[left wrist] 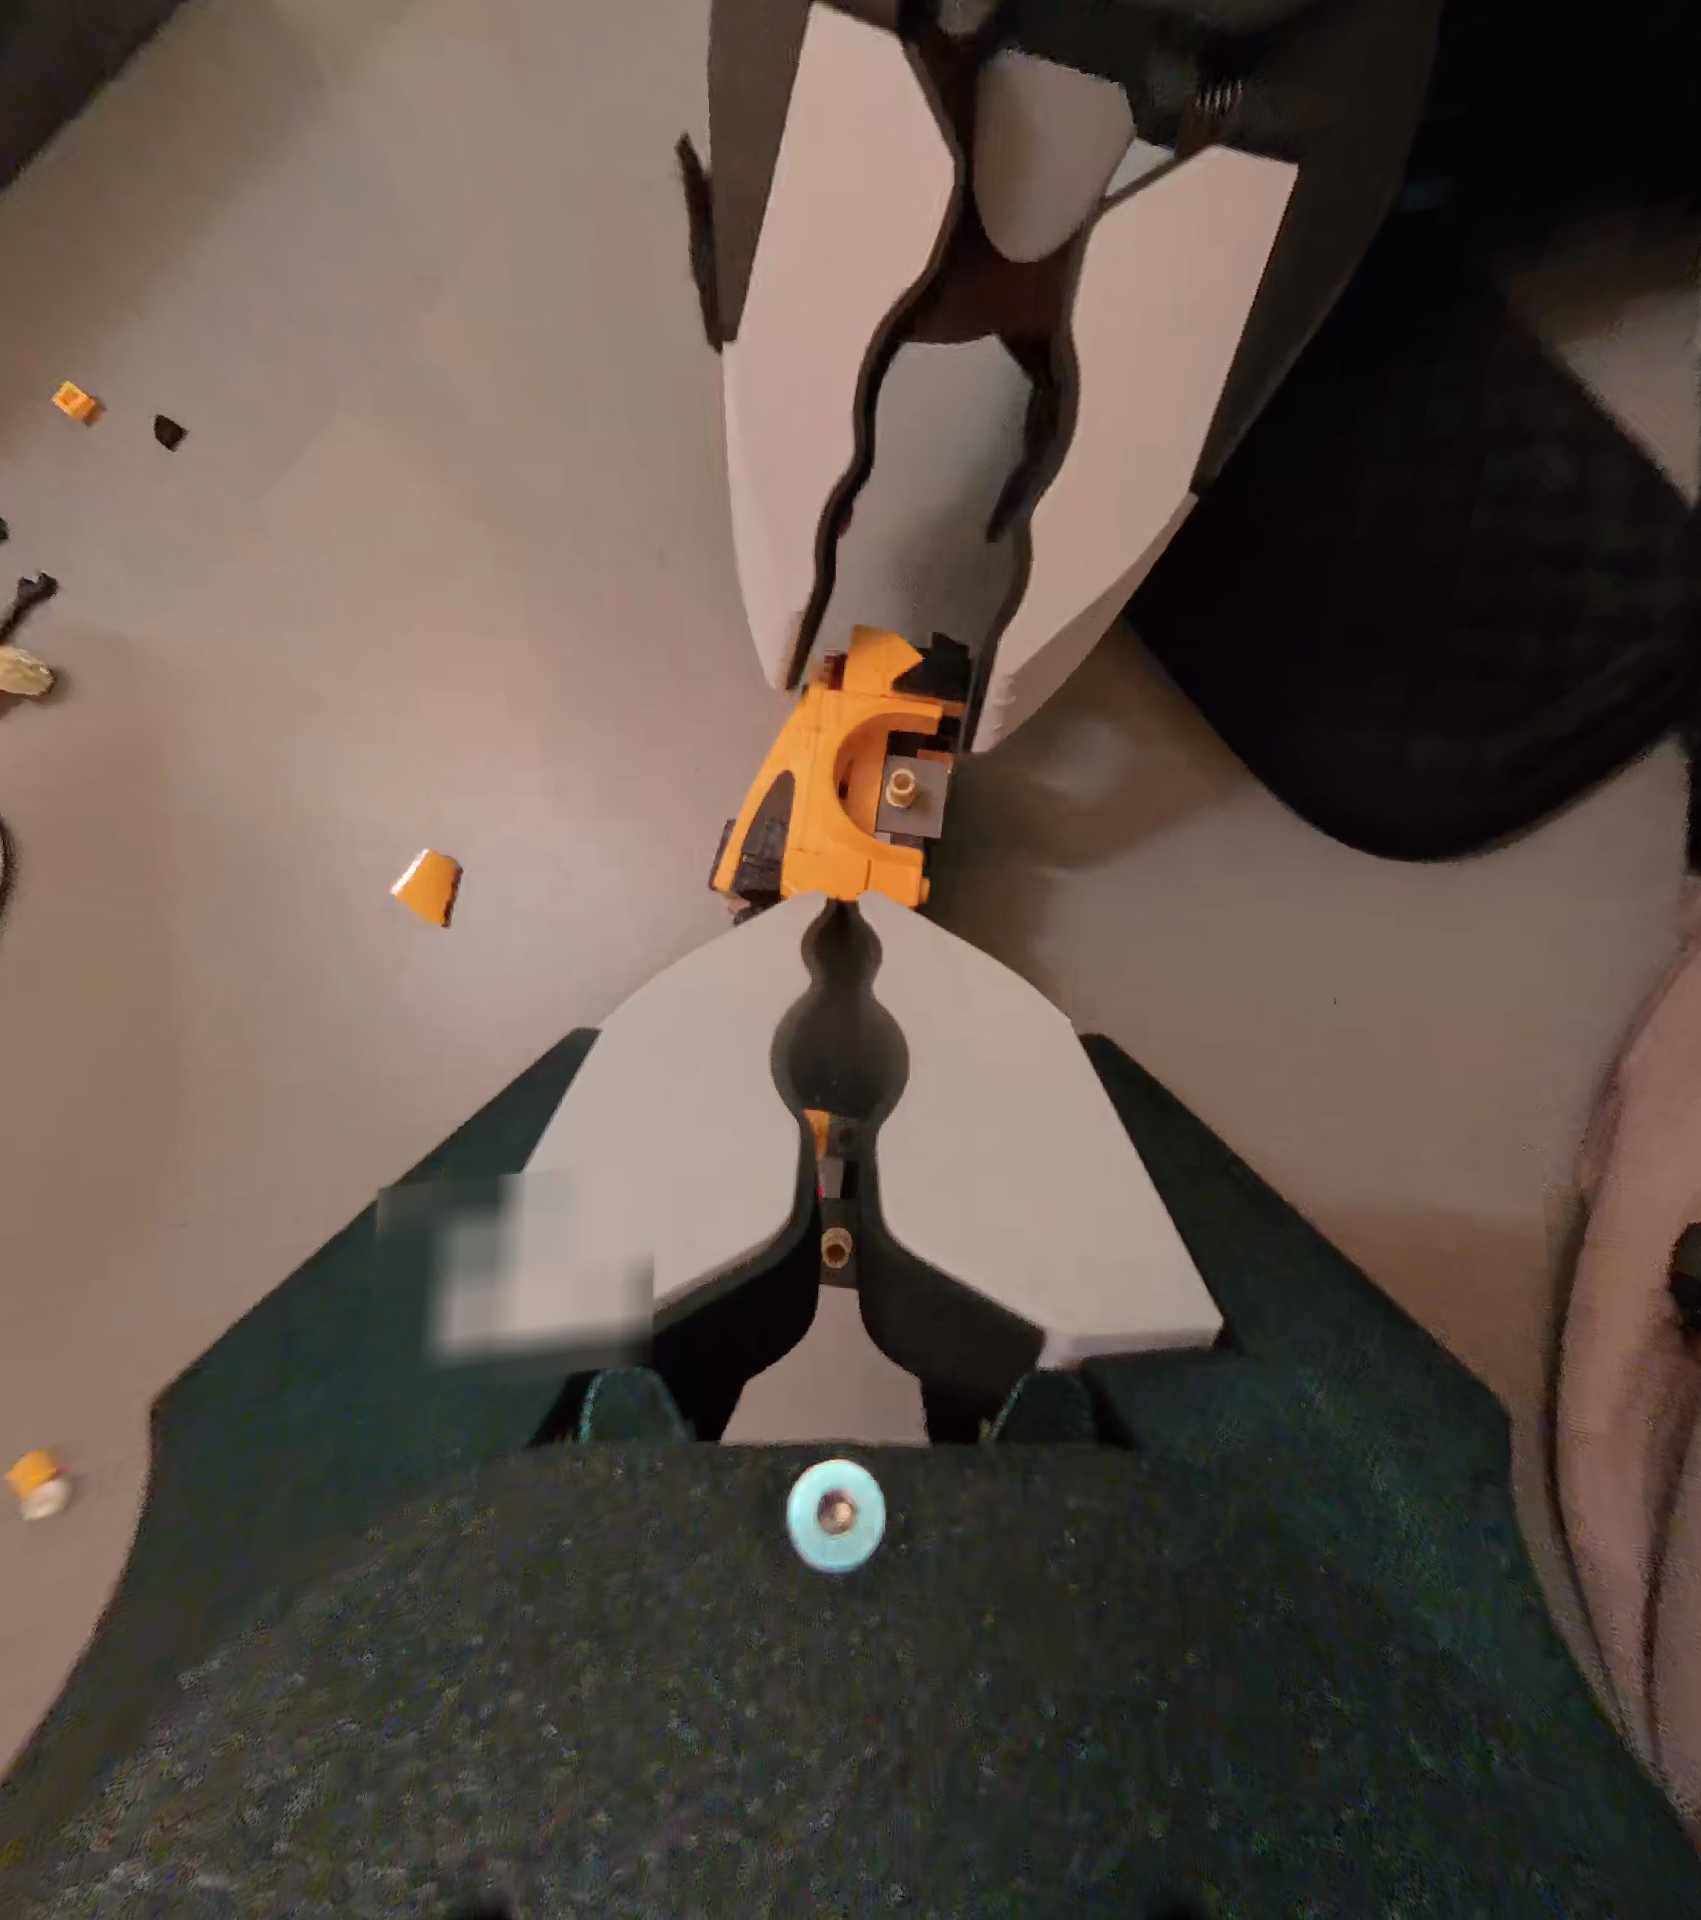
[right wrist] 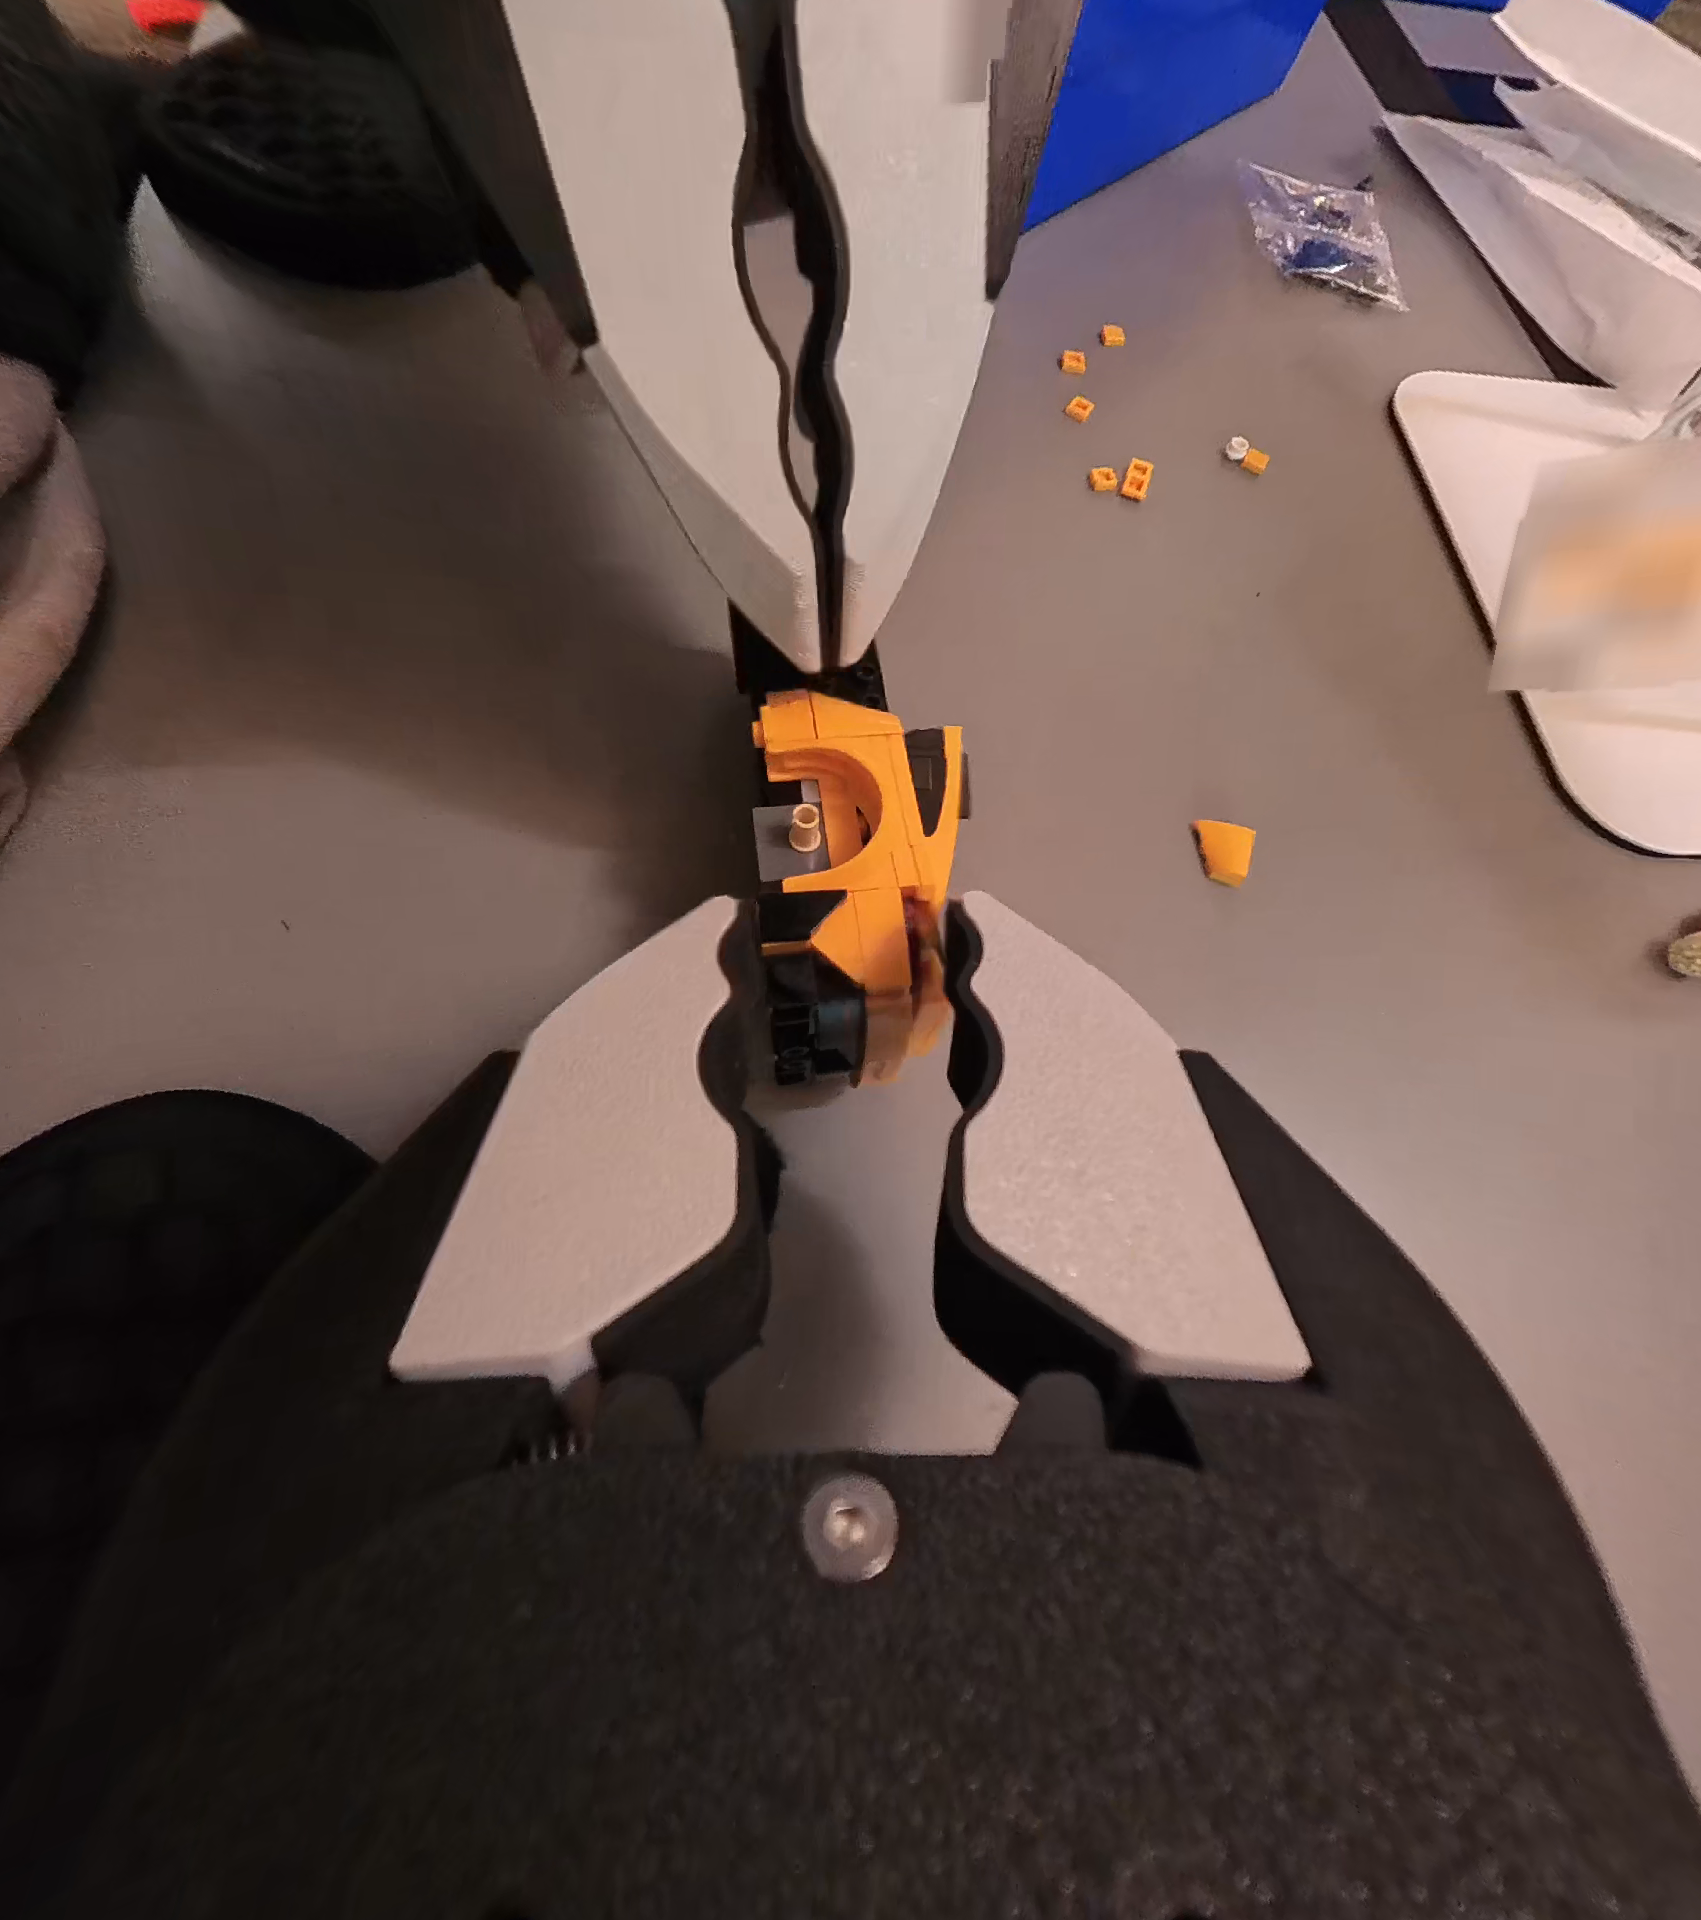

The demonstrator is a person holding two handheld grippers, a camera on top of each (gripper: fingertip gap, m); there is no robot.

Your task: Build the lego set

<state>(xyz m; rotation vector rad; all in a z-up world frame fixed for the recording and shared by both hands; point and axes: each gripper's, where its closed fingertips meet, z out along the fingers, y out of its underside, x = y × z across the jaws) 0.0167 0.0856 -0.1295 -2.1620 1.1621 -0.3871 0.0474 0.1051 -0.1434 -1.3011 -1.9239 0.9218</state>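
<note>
Left tool fingertips pressed together; right tool clamped on orange brick model, tip-to-tip.

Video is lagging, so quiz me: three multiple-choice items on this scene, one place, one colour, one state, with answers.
1. Where does the loose orange wedge-shaped plastic brick lie? A atop the model; B on the grey table, apart from the orange-and-black toy brick model; C between fingers.
2. The small peg on the model's grey plate is: A red; B tan; C blue.
3. The fingers of the left gripper are: A spread wide; B closed together; C out of view.
Answers: B, alone on the table; B, pale tan; B, tips meet by the model.
</note>
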